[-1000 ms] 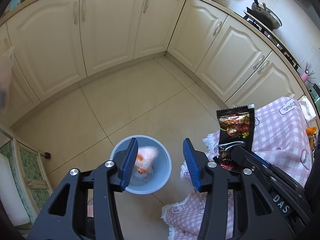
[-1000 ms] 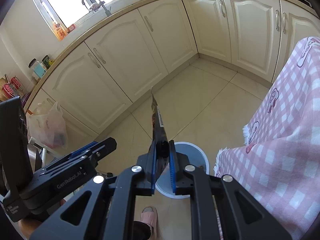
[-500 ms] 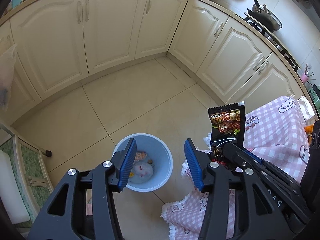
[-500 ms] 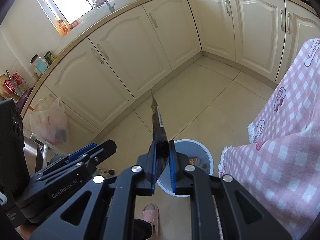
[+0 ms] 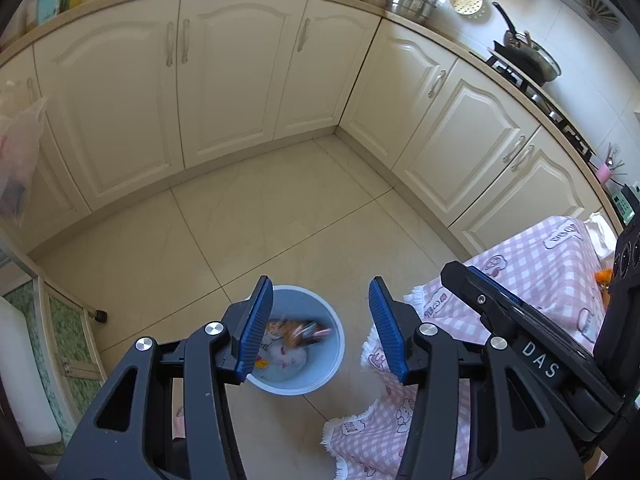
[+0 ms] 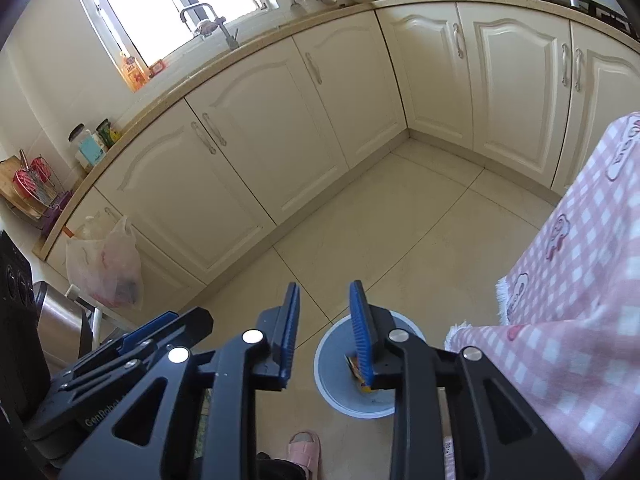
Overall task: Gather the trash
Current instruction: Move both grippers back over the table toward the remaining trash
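A pale blue trash bin (image 5: 329, 340) stands on the tiled floor beside the table. Inside it lie a white wrapper and a dark snack packet (image 5: 304, 329), blurred as it lands. My left gripper (image 5: 318, 328) hangs open above the bin with nothing between its blue pads. In the right wrist view the same bin (image 6: 332, 376) sits under my right gripper (image 6: 324, 332), whose jaws are opening with nothing between them. An orange bit of trash (image 6: 354, 364) shows in the bin beside the right pad. The right gripper's body (image 5: 520, 344) reaches in from the right of the left wrist view.
A table under a pink checked cloth (image 6: 580, 280) stands right of the bin. Cream cabinets (image 5: 224, 76) line the far walls. A plastic bag (image 6: 106, 268) hangs on a cabinet at the left. A pink slipper (image 6: 304, 450) is on the floor near the bin.
The right gripper's jaws have parted and the dark snack packet has dropped out of them into the bin. The left gripper has risen a little, still open.
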